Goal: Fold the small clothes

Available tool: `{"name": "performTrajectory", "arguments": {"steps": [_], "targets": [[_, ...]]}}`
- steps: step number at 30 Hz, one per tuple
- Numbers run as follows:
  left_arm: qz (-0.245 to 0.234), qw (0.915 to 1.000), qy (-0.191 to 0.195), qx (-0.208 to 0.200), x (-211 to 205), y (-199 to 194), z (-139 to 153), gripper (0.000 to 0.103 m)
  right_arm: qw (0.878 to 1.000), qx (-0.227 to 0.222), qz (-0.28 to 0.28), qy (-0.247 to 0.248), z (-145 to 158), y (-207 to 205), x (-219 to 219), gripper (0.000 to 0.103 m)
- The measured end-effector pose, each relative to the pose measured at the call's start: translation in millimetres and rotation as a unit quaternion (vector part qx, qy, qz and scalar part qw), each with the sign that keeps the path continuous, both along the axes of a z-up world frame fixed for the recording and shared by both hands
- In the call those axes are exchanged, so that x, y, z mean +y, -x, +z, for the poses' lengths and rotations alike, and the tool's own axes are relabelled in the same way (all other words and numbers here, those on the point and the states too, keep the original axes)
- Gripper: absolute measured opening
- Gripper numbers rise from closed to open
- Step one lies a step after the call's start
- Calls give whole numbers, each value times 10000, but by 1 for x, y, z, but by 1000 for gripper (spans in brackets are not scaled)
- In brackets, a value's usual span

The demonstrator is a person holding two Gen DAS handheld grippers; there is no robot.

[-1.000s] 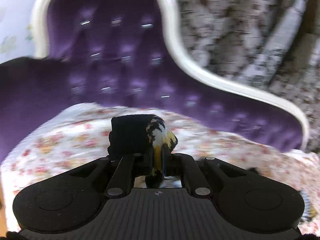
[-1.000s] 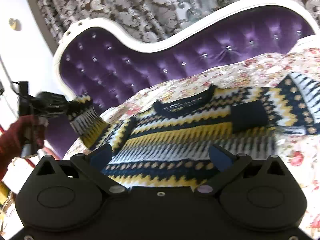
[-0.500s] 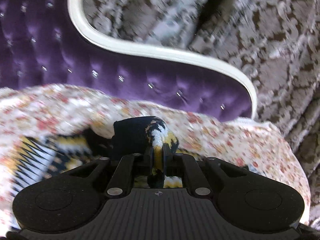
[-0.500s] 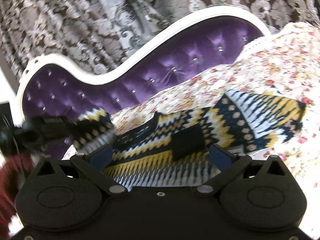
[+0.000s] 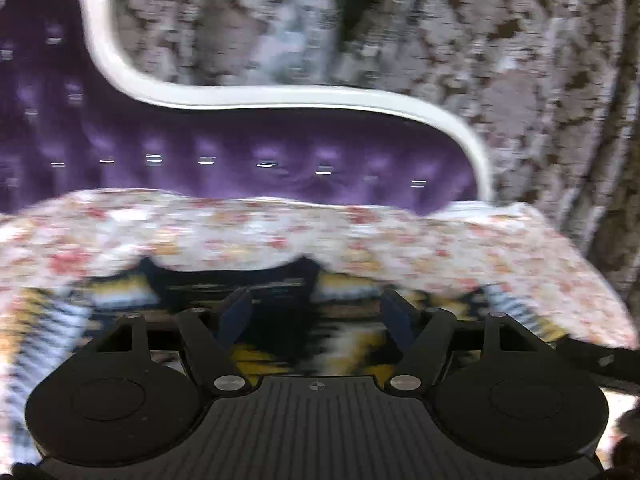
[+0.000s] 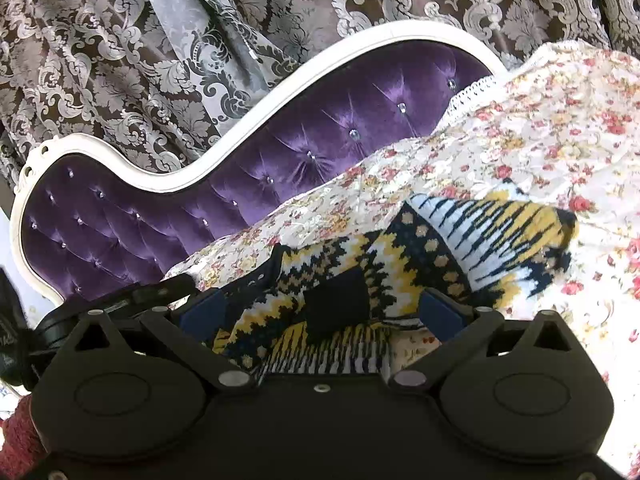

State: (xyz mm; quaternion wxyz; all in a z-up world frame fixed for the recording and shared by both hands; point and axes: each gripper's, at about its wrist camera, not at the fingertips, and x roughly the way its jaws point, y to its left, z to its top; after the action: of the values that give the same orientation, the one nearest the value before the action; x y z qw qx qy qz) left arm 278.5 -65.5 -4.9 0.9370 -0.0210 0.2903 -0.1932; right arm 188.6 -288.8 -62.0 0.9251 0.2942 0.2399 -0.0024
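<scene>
A small knit sweater (image 6: 432, 264) with navy, yellow and white zigzag bands lies on the floral bedspread (image 6: 560, 120). Its navy cuff (image 6: 336, 300) lies folded in over its body. My right gripper (image 6: 322, 314) is open and empty, just above the sweater. In the blurred left wrist view my left gripper (image 5: 318, 314) is open over the sweater (image 5: 344, 340), near its navy collar (image 5: 240, 276), holding nothing. The left gripper also shows at the left edge of the right wrist view (image 6: 120, 300).
A purple tufted headboard with a white frame (image 6: 240, 184) stands behind the bed. Patterned grey curtains (image 6: 160, 40) hang behind it. The bedspread (image 5: 280, 232) spreads around the sweater. The person's red sleeve (image 6: 20, 432) shows at the lower left.
My left gripper carried the sleeve cuff in over the sweater body, then opened and let it go. My right gripper moved closer to the sweater and stayed open.
</scene>
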Motion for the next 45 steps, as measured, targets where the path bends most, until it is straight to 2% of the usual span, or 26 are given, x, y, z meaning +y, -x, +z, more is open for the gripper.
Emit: {"name": "performTrajectory", "arguments": {"steps": [3, 7, 9, 11, 13, 16, 22, 26, 30, 32, 35, 37, 41, 43, 45], "targets": [[514, 9979, -328, 234, 28, -10, -17, 70, 10000, 23, 44, 78, 1, -2, 5, 103], [1156, 9875, -1020, 336, 60, -17, -48, 70, 9994, 97, 176, 286, -1, -5, 13, 103], [1352, 9828, -1162, 488, 74, -21, -61, 70, 9988, 145, 213, 407, -3, -6, 17, 103], [1540, 9799, -1121, 592, 89, -21, -73, 74, 9983, 186, 254, 489, -5, -9, 21, 103], [1510, 9837, -874, 444, 100, -15, -78, 75, 9975, 210, 299, 603, -6, -10, 25, 103], [1495, 9828, -1051, 282, 94, -11, -82, 77, 9955, 313, 377, 813, -11, -14, 32, 103], [1580, 9824, -962, 259, 92, -11, -85, 77, 9885, 537, 512, 1315, -24, -21, 46, 103], [1603, 9819, -989, 186, 91, -8, -87, 78, 9767, 593, 593, 1977, -32, -26, 60, 103], [1602, 9825, -940, 132, 92, -7, -89, 78, 9506, 722, 638, 2951, -35, -35, 75, 103], [1597, 9829, -912, 107, 93, -7, -89, 78, 9450, 813, 699, 3090, -35, -42, 79, 103], [1599, 9829, -905, 95, 93, -7, -89, 78, 9477, 641, 827, 3015, -27, -50, 85, 103], [1598, 9831, -889, 109, 93, -7, -89, 77, 9431, 527, 931, 3148, -25, -59, 93, 103], [1600, 9830, -889, 117, 92, -7, -88, 77, 9145, 1039, 953, 3793, -44, -89, 97, 102], [1598, 9831, -885, 128, 92, -7, -88, 77, 9135, 1127, 792, 3828, -49, -95, 82, 102], [1598, 9832, -876, 134, 92, -7, -88, 77, 9117, 1260, 329, 3896, -47, -99, 56, 102]]}}
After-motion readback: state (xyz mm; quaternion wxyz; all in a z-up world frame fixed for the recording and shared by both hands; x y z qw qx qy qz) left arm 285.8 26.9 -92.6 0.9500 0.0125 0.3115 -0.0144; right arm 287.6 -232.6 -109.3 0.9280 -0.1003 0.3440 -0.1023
